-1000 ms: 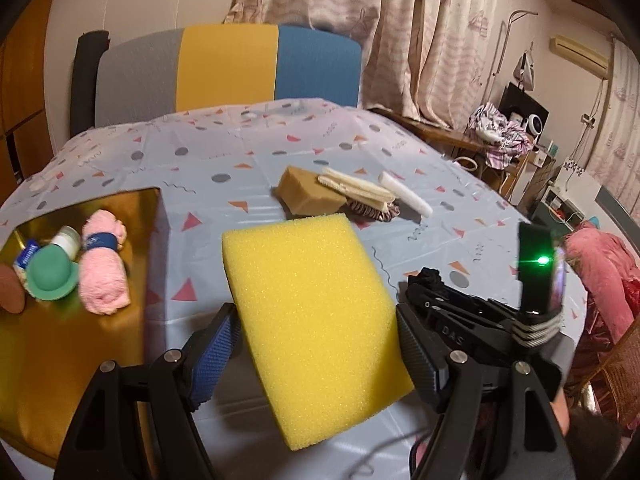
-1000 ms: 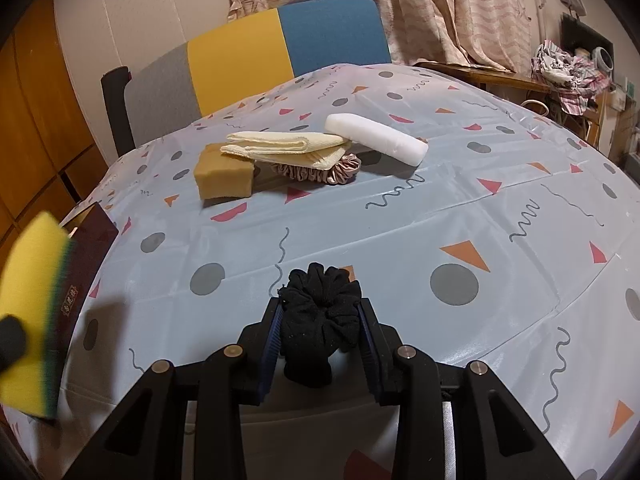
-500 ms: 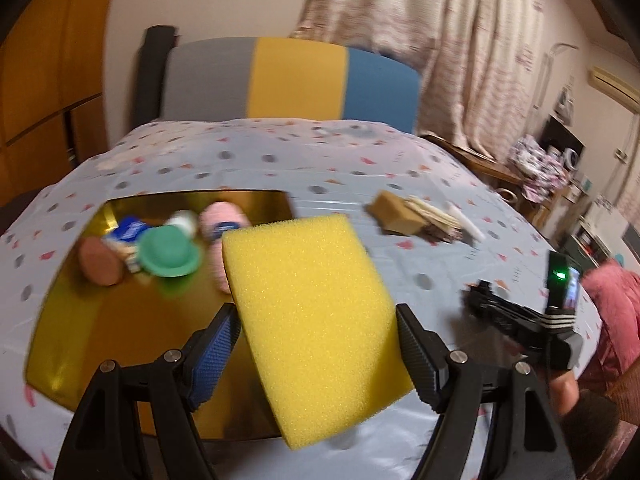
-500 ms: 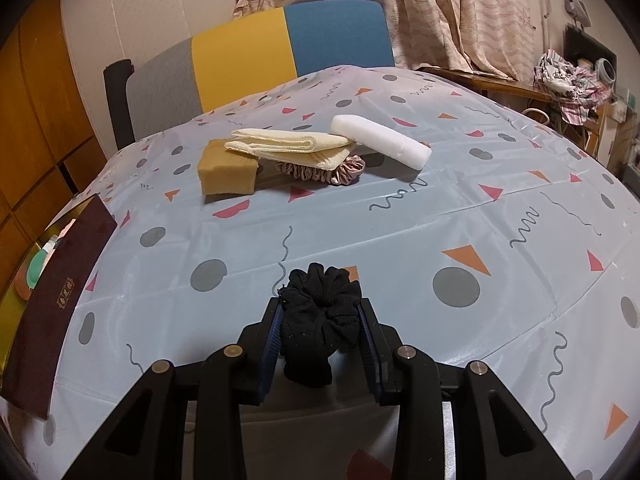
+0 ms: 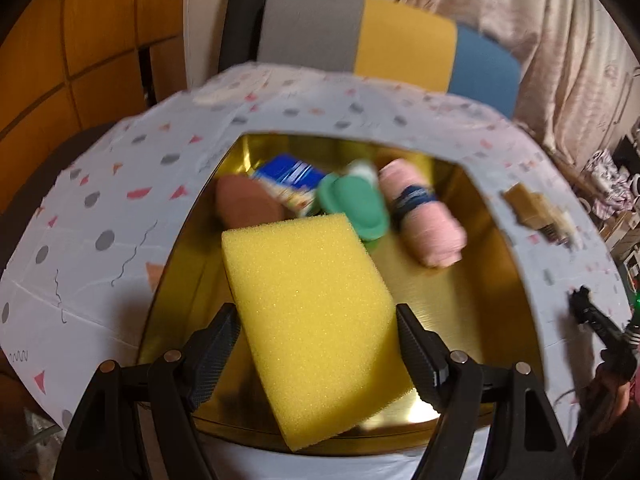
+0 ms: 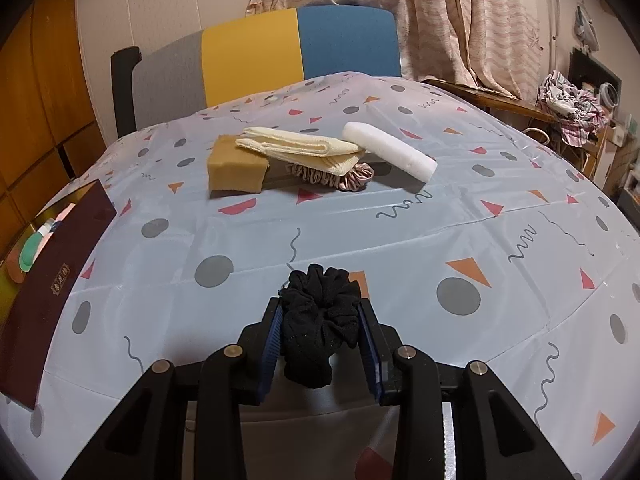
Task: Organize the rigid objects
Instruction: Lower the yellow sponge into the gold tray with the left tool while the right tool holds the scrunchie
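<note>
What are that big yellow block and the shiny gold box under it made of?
The yellow block looks like soft open-cell foam, a sponge: its matte surface is pitted with tiny pores, held in the left hand-held gripper. The gold box has a glossy, mirror-like lining, probably foil-coated card or metal; I can't tell which.

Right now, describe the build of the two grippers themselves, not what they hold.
Both are matt black plastic frames with triangular cut-outs and round silver pivot screws. The left gripper has fingers faced with dark blue textured pads. The right gripper has brighter blue ribbed pads and a white strip low on its right strut. No sleeves or hands are clearly visible.
</note>
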`<state>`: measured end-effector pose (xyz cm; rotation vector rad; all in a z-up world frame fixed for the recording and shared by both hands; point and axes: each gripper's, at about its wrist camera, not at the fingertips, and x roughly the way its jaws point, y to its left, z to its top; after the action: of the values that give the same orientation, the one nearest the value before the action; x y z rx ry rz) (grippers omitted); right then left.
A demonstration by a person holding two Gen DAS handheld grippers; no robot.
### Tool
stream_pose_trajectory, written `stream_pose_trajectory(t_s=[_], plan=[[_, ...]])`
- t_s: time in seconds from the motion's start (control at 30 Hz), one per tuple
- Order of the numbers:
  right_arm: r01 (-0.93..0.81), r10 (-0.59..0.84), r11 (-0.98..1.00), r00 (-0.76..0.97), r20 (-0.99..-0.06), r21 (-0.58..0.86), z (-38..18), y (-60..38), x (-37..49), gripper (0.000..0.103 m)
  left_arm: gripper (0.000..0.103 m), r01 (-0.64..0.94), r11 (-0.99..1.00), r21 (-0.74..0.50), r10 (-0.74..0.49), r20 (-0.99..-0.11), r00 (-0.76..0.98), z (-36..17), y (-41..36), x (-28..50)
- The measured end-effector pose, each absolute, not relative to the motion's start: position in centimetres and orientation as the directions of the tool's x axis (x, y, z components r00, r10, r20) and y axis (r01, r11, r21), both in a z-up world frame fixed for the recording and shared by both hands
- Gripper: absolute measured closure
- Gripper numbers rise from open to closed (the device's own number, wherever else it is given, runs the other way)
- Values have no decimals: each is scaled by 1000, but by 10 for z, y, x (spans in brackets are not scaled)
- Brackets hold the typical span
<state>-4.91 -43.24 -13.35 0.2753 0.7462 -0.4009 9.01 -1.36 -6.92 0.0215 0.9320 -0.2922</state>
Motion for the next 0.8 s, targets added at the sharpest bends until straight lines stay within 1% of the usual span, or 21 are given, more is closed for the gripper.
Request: stream_pose_trajectory(t_s=[0.1,0.23,0.37,0.63,0.8], plan=[[446,-261,891,657,-707,85,-134,-431,-48,66,24,236,966,-107,-225,-799,557,-77,-3,105],[444,-270,893,649,-711,67,-134,-428,-47,66,23,210,972,-102,-199,-830,521,-86,7,120],[443,-277,895,643,-714,51,-135,-426,-45,66,22,173,975,-142,-210,-849,484,-92,14,123],[440,-282,897,639,-715,38,-134,-424,-44,66,22,187,976,-108,-196,-805,560,-74,18,102],[431,-286,902,636,-717,23,-133,-421,-43,66,22,187,979,-82,-176,-800,573,-68,22,107]])
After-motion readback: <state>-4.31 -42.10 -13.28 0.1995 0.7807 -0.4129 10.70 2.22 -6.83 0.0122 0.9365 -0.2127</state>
